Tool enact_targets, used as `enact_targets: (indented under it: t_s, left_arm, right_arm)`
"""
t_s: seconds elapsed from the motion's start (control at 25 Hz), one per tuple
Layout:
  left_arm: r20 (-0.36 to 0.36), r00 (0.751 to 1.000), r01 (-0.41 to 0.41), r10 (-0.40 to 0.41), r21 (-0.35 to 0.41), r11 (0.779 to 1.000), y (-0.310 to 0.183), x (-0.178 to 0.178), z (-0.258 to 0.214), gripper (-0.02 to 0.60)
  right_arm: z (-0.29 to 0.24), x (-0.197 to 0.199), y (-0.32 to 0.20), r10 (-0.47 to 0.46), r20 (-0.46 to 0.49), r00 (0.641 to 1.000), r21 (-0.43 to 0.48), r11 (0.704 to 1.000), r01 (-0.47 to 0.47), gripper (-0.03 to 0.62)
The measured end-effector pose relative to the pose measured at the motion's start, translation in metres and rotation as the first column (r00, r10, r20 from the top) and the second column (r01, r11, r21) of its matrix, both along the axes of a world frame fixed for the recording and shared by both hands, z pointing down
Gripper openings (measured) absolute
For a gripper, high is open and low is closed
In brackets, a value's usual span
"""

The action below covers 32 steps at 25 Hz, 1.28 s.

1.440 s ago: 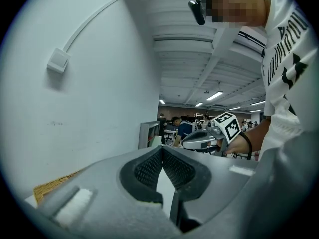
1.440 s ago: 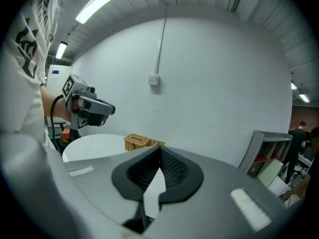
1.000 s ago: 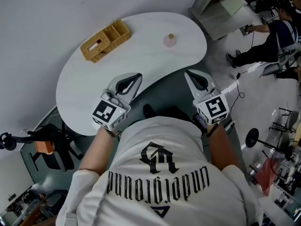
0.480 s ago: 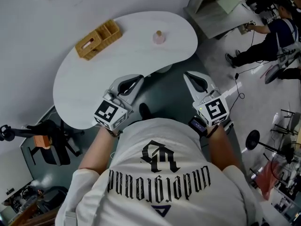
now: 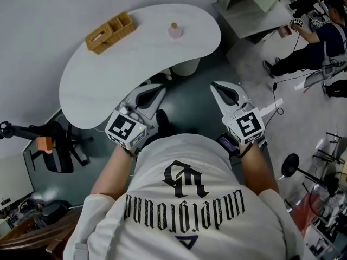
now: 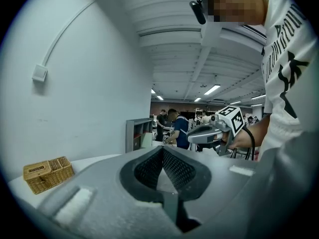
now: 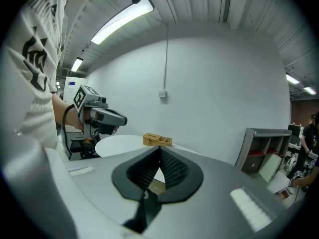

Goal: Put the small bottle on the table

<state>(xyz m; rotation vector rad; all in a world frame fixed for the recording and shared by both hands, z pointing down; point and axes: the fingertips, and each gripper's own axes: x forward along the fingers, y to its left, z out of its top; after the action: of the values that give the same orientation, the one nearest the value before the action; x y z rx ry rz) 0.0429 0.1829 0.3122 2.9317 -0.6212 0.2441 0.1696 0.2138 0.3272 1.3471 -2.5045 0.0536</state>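
Observation:
The small pinkish bottle (image 5: 174, 30) with a tan cap stands upright on the white curved table (image 5: 135, 64), to the right of a wicker basket (image 5: 109, 32). My left gripper (image 5: 159, 89) and right gripper (image 5: 215, 85) are both off the table, over the dark floor in front of its near edge. Each is shut with nothing between its jaws. In the left gripper view the jaws of the left gripper (image 6: 162, 149) meet at a point, with the basket (image 6: 48, 174) at lower left. In the right gripper view the right gripper (image 7: 160, 148) points toward the basket (image 7: 157, 140).
A black chair with an orange part (image 5: 54, 150) stands left of the table. A pale round base (image 5: 187, 68) sits under the table's edge. A grey shelf unit (image 5: 244, 10) and a seated person (image 5: 320, 37) are at upper right, a black floor stand (image 5: 295, 161) at right.
The table, basket and bottle have slid up and away in the head view as both grippers drew back from the table edge. Both stay shut and empty.

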Motion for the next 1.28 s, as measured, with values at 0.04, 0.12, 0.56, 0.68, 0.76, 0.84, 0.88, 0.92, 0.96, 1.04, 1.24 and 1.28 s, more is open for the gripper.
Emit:
enact_targets:
  t_s: [0.04, 0.12, 0.56, 0.68, 0.76, 0.84, 0.88, 0.92, 0.96, 1.04, 1.24, 1.28]
  left_arm:
    - [0.004, 1.0, 0.006, -0.006, 0.001, 1.0, 0.01, 0.004, 0.0, 0.008]
    - [0.009, 1.0, 0.017, -0.017, 0.003, 1.0, 0.029, 0.01, 0.0, 0.008]
    - [0.025, 0.999, 0.041, -0.041, 0.0, 0.999, 0.095, -0.002, -0.003, 0.008]
    - [0.018, 1.0, 0.025, -0.025, -0.007, 1.0, 0.107, -0.009, 0.001, 0.008]
    - [0.013, 1.0, 0.014, -0.014, -0.003, 1.0, 0.117, -0.016, -0.001, 0.008]
    - [0.01, 1.0, 0.006, -0.006, 0.003, 1.0, 0.127, -0.029, -0.006, 0.008]
    - [0.008, 1.0, 0.004, -0.004, 0.005, 1.0, 0.132, -0.037, -0.007, 0.008]
    - [0.005, 1.0, 0.003, -0.003, 0.006, 1.0, 0.138, -0.047, -0.009, 0.008]
    - [0.002, 1.0, 0.002, -0.002, 0.007, 1.0, 0.143, -0.059, -0.009, 0.008]
    - [-0.004, 1.0, 0.002, -0.002, 0.007, 1.0, 0.153, -0.085, -0.009, 0.008]
    - [-0.005, 1.0, -0.001, 0.001, 0.004, 1.0, 0.18, -0.152, -0.011, 0.008]
    - [-0.007, 1.0, -0.001, 0.001, 0.003, 1.0, 0.186, -0.163, -0.011, 0.008]
  right_arm:
    - [0.0, 0.004, 0.009, -0.008, 0.005, 1.0, -0.002, 1.0, 0.008, 0.003]
    - [0.003, 0.01, 0.025, -0.022, 0.012, 1.0, -0.011, 1.0, 0.022, 0.003]
    - [0.008, -0.008, 0.087, -0.068, 0.024, 0.997, -0.026, 0.997, 0.069, 0.003]
    - [0.008, -0.016, 0.101, -0.057, 0.024, 0.998, -0.026, 0.998, 0.058, 0.003]
    - [0.006, -0.025, 0.112, -0.054, 0.022, 0.998, -0.025, 0.998, 0.054, 0.003]
    - [0.003, -0.039, 0.123, -0.052, 0.017, 0.998, -0.02, 0.998, 0.052, 0.003]
    - [0.002, -0.047, 0.129, -0.052, 0.014, 0.999, -0.018, 0.998, 0.052, 0.003]
    - [0.001, -0.057, 0.134, -0.051, 0.011, 0.999, -0.014, 0.999, 0.051, 0.003]
    - [0.0, -0.067, 0.139, -0.048, 0.01, 0.999, -0.015, 0.999, 0.048, 0.003]
    - [-0.002, -0.089, 0.149, -0.035, 0.013, 0.999, -0.023, 0.999, 0.035, 0.003]
    - [-0.005, -0.152, 0.179, -0.026, 0.014, 1.0, -0.023, 0.999, 0.026, 0.003]
    - [-0.003, -0.163, 0.185, -0.023, 0.018, 1.0, -0.027, 0.999, 0.024, 0.003]
